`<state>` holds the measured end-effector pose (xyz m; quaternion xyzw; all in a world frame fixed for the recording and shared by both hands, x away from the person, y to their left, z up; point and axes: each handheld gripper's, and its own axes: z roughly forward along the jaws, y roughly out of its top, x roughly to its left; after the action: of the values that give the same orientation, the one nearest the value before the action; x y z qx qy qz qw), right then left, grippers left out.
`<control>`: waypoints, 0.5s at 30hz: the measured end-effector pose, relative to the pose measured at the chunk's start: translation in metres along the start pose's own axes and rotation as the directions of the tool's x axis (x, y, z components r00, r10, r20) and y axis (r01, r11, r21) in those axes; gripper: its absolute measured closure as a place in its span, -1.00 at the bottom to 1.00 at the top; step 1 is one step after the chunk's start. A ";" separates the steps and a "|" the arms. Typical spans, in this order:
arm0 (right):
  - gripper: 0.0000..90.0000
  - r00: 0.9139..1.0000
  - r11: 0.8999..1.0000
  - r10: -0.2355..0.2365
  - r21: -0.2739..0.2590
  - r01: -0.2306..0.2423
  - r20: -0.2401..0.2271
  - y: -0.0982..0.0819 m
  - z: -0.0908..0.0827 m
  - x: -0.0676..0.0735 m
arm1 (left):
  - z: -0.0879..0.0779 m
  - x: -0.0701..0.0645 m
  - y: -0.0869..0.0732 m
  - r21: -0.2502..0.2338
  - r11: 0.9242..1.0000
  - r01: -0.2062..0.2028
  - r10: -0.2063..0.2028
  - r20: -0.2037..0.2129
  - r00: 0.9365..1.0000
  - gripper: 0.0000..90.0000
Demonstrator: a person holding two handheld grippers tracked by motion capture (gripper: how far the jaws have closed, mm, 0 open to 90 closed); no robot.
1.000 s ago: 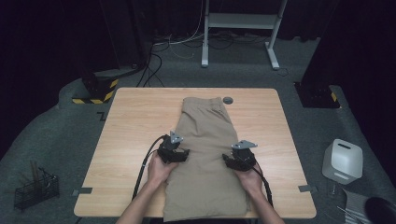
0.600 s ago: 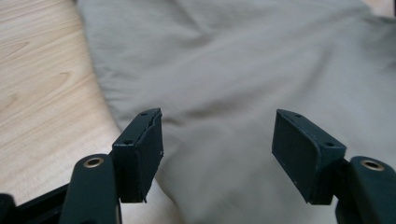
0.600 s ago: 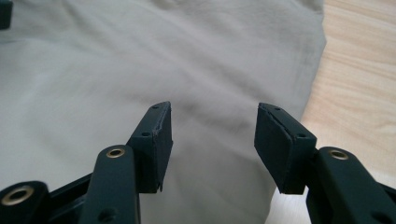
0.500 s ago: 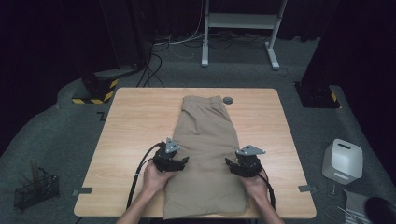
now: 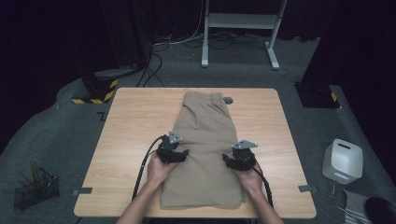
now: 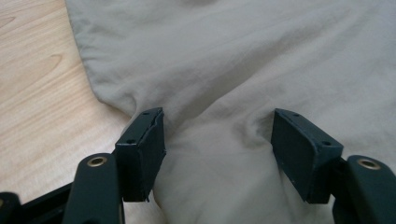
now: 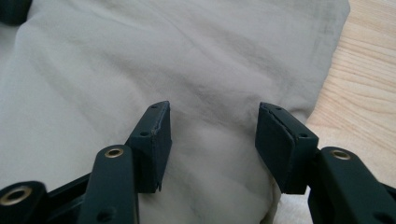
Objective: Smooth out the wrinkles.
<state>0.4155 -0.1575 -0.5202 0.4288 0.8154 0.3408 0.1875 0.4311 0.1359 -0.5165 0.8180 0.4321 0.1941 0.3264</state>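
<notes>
Folded khaki trousers [image 5: 205, 140] lie lengthwise down the middle of the wooden table [image 5: 130, 121]. My left gripper [image 5: 175, 151] rests on their left edge and my right gripper [image 5: 238, 158] on their right edge, both near the lower half. In the left gripper view the left gripper [image 6: 219, 135] stands open, its pads [image 6: 144, 144] down on the trousers [image 6: 233, 56] with a slight wrinkle between them. In the right gripper view the right gripper [image 7: 212, 135] is open too, set on the trousers [image 7: 140, 60] close to their edge beside bare table [image 7: 364, 84].
A small grey round piece [image 5: 228, 100] lies on the table by the trousers' far end. On the floor are a white box [image 5: 343, 161] at the right, a wire basket [image 5: 35, 189] at the left, and a white stand [image 5: 243, 28] with cables beyond the table.
Both grippers slid toward the near edge of the table, then came back forward to about where they began. The jaws stay equally wide and the trousers lie as before.
</notes>
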 end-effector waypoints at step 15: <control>-0.20 0.989 0.989 0.147 -0.038 -0.146 0.032 -0.012 -0.027 -0.027 | -0.032 0.022 -0.022 -0.031 0.988 0.149 -0.148 0.042 0.988 -0.41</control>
<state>0.4079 -0.1957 -0.5096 0.4898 0.7723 0.3605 0.1836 0.4111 0.1751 -0.5079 0.7814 0.4820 0.1602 0.3625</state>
